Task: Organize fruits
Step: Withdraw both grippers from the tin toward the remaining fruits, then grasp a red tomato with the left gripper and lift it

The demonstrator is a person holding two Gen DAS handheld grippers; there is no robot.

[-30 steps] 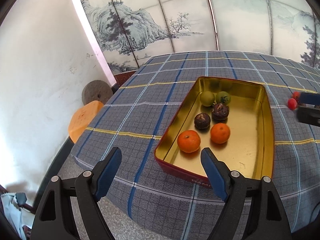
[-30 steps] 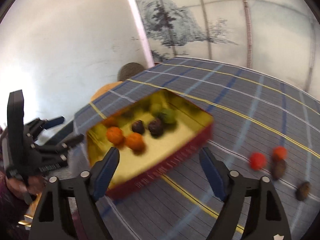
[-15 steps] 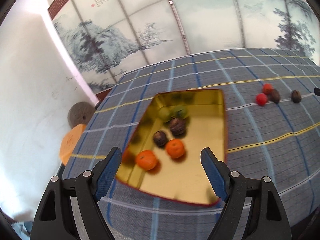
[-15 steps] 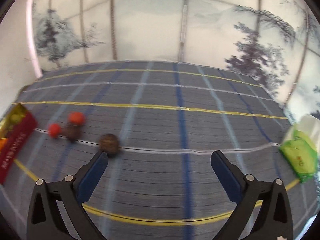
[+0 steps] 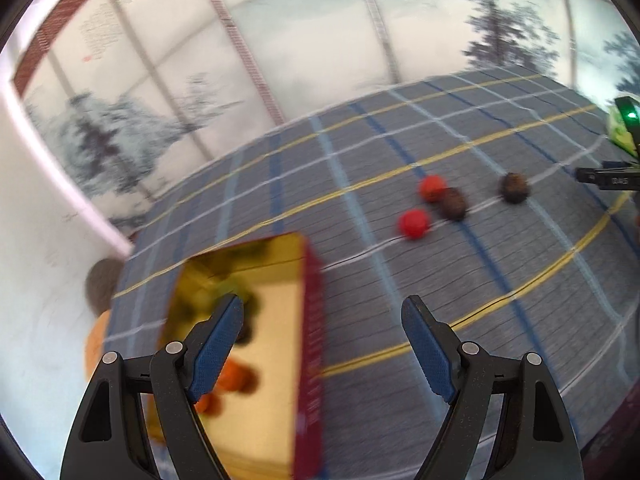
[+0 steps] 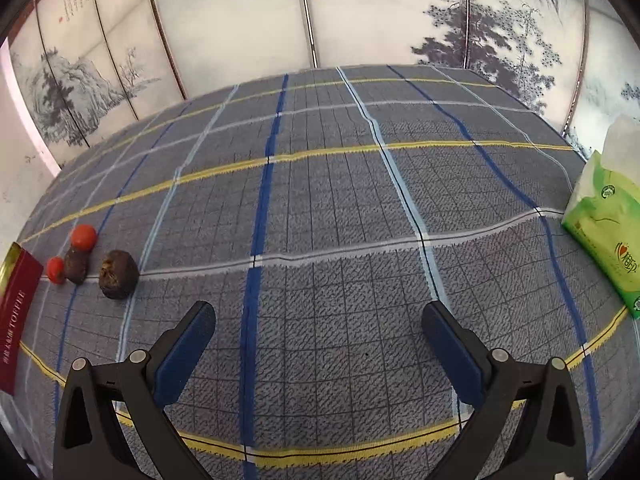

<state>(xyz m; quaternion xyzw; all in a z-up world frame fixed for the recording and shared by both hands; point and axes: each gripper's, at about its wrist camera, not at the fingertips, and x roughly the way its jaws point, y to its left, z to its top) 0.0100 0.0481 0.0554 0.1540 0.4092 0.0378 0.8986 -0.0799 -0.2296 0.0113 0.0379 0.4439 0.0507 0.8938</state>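
I am going for the fruits that are lying outside the tin.

Both my left gripper (image 5: 322, 344) and my right gripper (image 6: 318, 350) are wide open, holding nothing. Two red fruits (image 6: 83, 236) and two brown fruits (image 6: 118, 274) are sitting at ten o'clock from my right gripper, near the gold tin (image 5: 280, 304). Next I am needing to swing left over one. A second ago my right camera was facing the tin.

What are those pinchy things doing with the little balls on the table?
A person is sorting fruits into the gold tin. Some are already in it. Two red fruits and two brown ones lie on the checked cloth. The left gripper and right gripper are both open, holding nothing.
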